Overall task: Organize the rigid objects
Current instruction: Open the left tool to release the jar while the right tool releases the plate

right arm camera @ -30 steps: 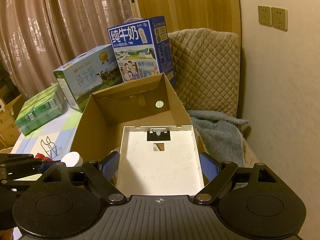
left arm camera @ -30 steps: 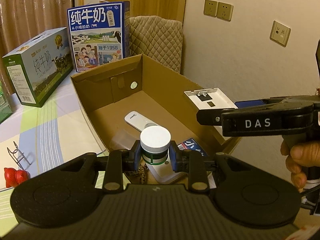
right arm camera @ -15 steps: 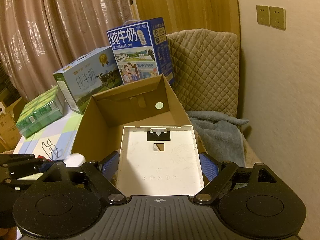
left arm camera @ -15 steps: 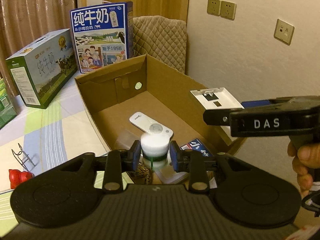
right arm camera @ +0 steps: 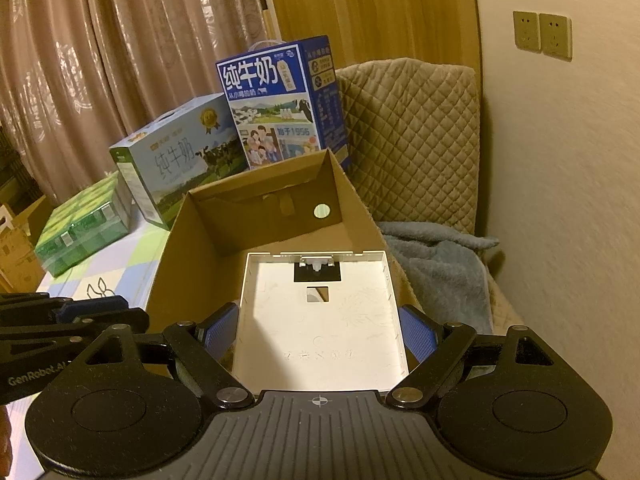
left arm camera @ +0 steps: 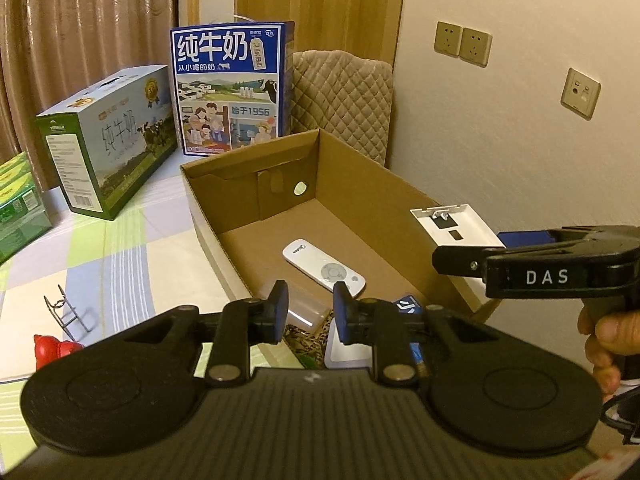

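An open cardboard box [left arm camera: 396,200] [right arm camera: 176,248] sits on the checked cloth. A white remote [left arm camera: 323,267] lies on its floor, with a clear plastic case [left arm camera: 302,312] and a small blue packet [left arm camera: 406,305] at the near end. My left gripper [left arm camera: 309,311] is open and empty above the box's near end. My right gripper [right arm camera: 320,334] is shut on a flat white plastic tray [right arm camera: 320,320] and holds it over the box's right wall; the tray also shows in the left wrist view [left arm camera: 454,226]. The white-capped jar is out of sight.
A blue milk carton [left arm camera: 230,88] and a green-and-white milk box [left arm camera: 108,136] stand behind the box. Green packs [right arm camera: 84,228] lie left. A wire clip [left arm camera: 66,312] and a red toy [left arm camera: 54,350] lie on the cloth. A quilted chair [right arm camera: 412,140] and grey towel [right arm camera: 440,264] are right.
My left gripper has opened and let go of the white-capped jar, which has dropped out of view. The right gripper keeps hold of the white tray.
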A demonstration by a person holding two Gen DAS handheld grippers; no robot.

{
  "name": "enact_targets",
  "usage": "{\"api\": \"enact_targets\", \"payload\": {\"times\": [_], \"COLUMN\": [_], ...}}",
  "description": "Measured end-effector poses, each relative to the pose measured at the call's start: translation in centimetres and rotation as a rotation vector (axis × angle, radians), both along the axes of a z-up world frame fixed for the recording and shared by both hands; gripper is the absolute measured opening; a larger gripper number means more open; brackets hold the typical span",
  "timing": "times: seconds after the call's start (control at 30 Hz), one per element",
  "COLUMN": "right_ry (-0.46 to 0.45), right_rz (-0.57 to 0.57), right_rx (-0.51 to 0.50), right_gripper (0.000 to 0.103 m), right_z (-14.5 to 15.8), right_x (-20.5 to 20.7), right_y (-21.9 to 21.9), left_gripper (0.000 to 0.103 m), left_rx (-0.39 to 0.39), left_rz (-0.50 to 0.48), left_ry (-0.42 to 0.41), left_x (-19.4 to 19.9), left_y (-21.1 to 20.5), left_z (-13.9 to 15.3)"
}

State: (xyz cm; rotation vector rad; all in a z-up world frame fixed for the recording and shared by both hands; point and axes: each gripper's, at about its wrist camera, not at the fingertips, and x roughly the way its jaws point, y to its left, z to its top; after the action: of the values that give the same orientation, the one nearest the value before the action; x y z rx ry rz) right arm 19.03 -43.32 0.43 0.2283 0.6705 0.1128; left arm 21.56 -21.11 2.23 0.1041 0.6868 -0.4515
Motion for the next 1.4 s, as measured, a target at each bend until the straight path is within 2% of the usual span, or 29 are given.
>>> {"api": "enact_targets", "payload": {"times": [1.4], "right_ry": [0.016], "right_rz": [-0.004], "right_rx": [0.010], "right_gripper": [0.083], "right_z": [-1.1], "right_x": [0.9], "right_y": [0.2], "left_gripper": [0.020], "left_rx": [-0.030], "left_rz": [0.036], "left_ry": [0.007], "left_x": [-0.6], "left_y": [1.0], "left_z": [0.1]}}
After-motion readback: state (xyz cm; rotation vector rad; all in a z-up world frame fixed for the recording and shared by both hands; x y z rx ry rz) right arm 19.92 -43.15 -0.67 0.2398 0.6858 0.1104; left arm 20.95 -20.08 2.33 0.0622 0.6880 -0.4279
